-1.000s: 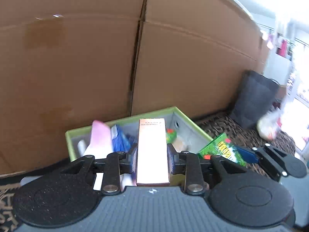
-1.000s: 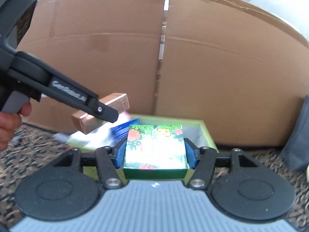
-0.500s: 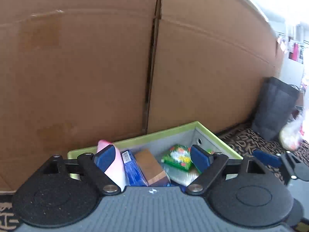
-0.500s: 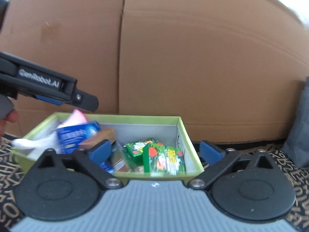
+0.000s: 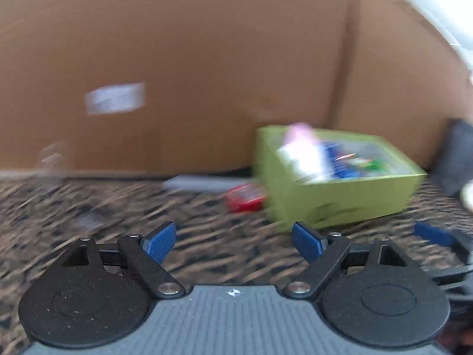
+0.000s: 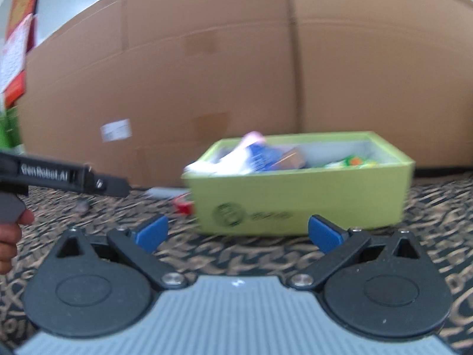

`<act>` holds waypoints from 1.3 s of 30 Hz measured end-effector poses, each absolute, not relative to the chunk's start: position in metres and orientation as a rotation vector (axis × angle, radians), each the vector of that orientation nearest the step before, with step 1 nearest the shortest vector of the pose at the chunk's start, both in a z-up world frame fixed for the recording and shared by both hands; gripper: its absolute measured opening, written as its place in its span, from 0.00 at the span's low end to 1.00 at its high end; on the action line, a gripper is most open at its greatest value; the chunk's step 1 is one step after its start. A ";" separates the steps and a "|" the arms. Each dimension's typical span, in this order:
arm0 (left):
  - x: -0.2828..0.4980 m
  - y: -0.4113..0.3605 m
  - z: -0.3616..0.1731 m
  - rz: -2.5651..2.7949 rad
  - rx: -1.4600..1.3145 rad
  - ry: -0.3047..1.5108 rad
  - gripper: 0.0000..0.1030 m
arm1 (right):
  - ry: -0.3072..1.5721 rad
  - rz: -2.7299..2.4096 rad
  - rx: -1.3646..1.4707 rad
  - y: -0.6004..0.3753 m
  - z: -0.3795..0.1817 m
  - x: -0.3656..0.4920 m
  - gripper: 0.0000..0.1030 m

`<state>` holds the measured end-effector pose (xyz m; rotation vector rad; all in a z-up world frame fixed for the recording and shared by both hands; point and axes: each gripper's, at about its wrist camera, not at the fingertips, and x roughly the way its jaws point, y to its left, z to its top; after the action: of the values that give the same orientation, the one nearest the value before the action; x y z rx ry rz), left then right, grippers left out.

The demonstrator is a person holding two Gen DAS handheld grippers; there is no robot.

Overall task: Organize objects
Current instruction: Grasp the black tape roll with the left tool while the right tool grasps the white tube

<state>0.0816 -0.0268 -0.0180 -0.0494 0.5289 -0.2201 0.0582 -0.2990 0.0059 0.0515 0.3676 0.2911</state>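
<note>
Left wrist view is blurred: the left gripper stands spread wide and empty over bare patterned carpet. Right gripper is likewise released, holding nothing. Ahead, the green bin holds mixed packets and sits against tall cardboard boxes; a small red item lies just beside its left wall.

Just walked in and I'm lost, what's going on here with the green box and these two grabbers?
A person is tidying small items into the lime-green open box on the patterned carpet, using a hand-held tool in each hand. Both the left tool and right tool are open and empty. The box already holds several packets. A small red packet and a flat grey item lie on the carpet beside it, not yet put away.
</note>
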 end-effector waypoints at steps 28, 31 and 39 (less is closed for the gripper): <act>0.198 0.104 -0.065 -0.013 -0.173 0.635 0.63 | 0.654 0.535 -0.401 -0.088 -0.011 0.272 0.77; 0.200 0.105 -0.066 -0.017 -0.176 0.622 0.65 | 0.710 0.523 -0.406 -0.085 -0.021 0.294 0.79; 0.199 0.099 -0.068 -0.069 -0.112 0.611 0.45 | 0.849 0.500 -0.304 -0.088 -0.022 0.304 0.31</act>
<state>0.1992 0.0991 -0.0675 -0.1117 0.6111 -0.0689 0.3044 -0.0875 -0.0223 -0.3045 0.8494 0.4997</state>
